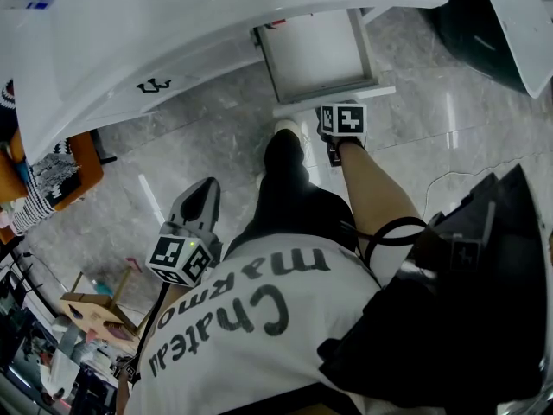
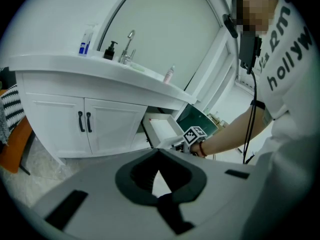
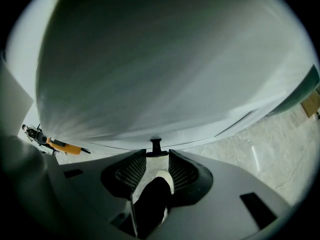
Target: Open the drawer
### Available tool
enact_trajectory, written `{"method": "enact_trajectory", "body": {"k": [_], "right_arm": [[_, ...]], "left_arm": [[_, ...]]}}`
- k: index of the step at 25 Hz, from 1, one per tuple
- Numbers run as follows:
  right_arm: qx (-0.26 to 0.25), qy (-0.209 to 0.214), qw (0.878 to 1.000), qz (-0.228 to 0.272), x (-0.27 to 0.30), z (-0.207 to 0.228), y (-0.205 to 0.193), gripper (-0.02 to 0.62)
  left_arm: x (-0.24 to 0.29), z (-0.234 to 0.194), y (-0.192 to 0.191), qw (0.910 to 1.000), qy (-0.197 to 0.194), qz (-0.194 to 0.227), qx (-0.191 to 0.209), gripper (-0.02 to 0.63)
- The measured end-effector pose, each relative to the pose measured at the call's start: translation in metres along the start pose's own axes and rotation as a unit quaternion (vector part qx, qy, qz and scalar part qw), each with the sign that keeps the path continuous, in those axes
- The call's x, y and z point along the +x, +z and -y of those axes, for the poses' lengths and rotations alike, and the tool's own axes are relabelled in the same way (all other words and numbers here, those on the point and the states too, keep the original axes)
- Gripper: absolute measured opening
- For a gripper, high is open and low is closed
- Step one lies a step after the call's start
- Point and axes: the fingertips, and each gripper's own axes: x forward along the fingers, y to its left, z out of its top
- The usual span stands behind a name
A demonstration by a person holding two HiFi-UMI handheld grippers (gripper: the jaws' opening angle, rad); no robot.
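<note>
The white drawer (image 1: 315,54) stands pulled out from under the vanity top (image 1: 173,33), and its inside looks empty. My right gripper (image 1: 335,138) hangs at the drawer's front panel and points steeply down. In the right gripper view the drawer front (image 3: 165,69) fills the frame. Its small black handle (image 3: 156,147) sits between my right gripper (image 3: 156,156) tips, and its bar reaches both of them. My left gripper (image 1: 201,199) hangs low over the floor, left of the person's leg, shut with nothing in it. From the left gripper view the drawer (image 2: 162,129) shows beyond the closed jaws.
Two white cabinet doors with black handles (image 2: 84,121) stand left of the drawer. A faucet (image 2: 127,46) and bottles stand on the vanity top. An orange seat (image 1: 82,167) and a wooden piece (image 1: 91,309) are at the left, and a dark bin (image 1: 484,24) at the right. The person's leg and white shoe (image 1: 285,158) stand below the drawer.
</note>
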Motion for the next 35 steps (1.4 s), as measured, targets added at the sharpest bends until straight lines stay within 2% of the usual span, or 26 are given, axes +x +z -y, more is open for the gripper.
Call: {"method": "enact_trajectory", "body": {"k": [8,29,35], "right_arm": [[-0.006,-0.013,1.0,0.003,0.0,0.001,0.0,0.146],[0.003,0.001,1.0,0.002,0.0,0.0,0.001,0.149],[-0.014,0.005,1.0,0.004,0.001,0.0,0.0,0.15]], "left_arm": [[0.008,-0.003,0.006,1.0,0.002,0.0,-0.006,-0.002],[0.018,-0.007,0.013,0.9999,0.007,0.005,-0.007,-0.002],[0.023,-0.008,0.016,0.9999,0.006,0.01,-0.005,-0.002]]}}
